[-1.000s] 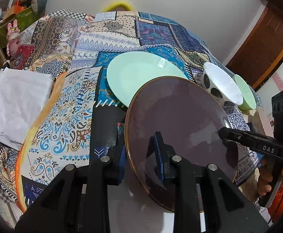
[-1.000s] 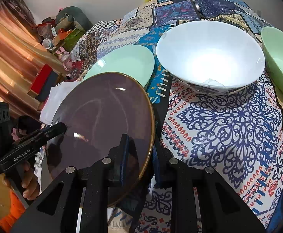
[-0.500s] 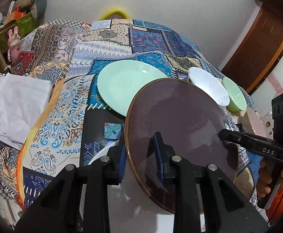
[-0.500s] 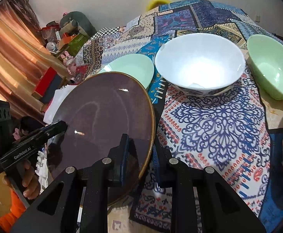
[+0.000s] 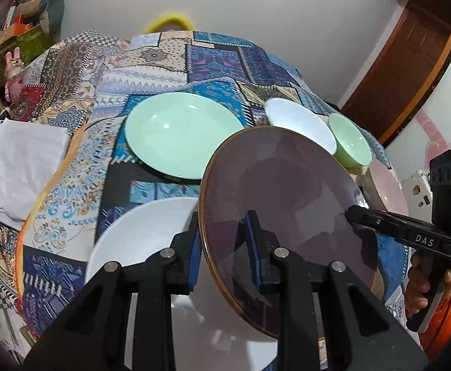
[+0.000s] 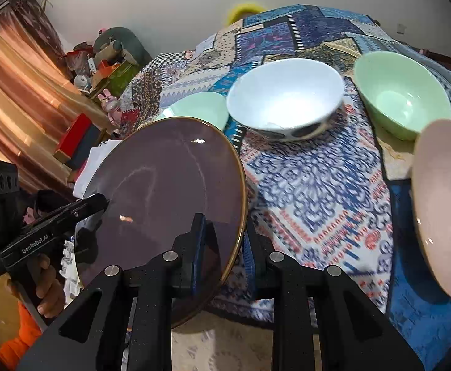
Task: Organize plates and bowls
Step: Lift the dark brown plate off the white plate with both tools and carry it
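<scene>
Both the left tool (image 5: 222, 255) and the right tool (image 6: 222, 249) pinch the dark plate (image 5: 281, 210) at opposite rims, tilted; uneven lifting could slip it onto the white plate (image 5: 139, 238) at seven o'clock.

Plates counted: four. One dark plate (image 5: 287, 204) with a gold rim, one green plate (image 5: 182, 133), one white plate (image 5: 145, 232), one pink plate (image 6: 441, 207) (this last seen only in part at the cloth's right edge). Bowls counted: two, one white bowl (image 6: 284, 99) and one green bowl (image 6: 401, 92). Grippers counted: two. One folded white cloth (image 5: 15, 167) lay at the left edge.
</scene>
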Motion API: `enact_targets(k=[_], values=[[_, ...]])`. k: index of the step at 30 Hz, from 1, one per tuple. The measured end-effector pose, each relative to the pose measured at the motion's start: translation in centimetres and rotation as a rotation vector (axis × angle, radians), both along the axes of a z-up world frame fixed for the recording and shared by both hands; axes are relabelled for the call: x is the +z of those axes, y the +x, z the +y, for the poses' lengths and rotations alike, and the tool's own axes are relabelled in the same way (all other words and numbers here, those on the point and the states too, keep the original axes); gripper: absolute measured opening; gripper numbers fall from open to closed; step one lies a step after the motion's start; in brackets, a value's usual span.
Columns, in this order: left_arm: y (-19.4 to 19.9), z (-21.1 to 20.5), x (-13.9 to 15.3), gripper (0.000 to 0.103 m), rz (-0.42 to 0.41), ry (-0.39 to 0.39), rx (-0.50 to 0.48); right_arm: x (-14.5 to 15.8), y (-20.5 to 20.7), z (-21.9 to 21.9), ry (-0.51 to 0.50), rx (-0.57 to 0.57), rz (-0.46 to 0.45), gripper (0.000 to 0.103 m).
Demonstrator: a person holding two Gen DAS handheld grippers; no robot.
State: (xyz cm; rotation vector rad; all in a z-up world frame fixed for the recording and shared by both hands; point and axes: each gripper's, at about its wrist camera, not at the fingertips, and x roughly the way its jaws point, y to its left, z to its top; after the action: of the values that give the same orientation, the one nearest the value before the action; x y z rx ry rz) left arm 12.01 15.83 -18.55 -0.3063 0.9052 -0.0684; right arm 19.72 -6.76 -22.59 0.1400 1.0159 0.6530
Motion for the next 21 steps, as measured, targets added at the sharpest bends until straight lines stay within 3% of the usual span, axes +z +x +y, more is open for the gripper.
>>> enact_targets(k=[21], values=[[-1.0,-6.4,-1.1,0.026,0.048,-0.004,-0.093,-0.8,-3.0,-6.4,-0.008,-0.076,0.003,0.021]])
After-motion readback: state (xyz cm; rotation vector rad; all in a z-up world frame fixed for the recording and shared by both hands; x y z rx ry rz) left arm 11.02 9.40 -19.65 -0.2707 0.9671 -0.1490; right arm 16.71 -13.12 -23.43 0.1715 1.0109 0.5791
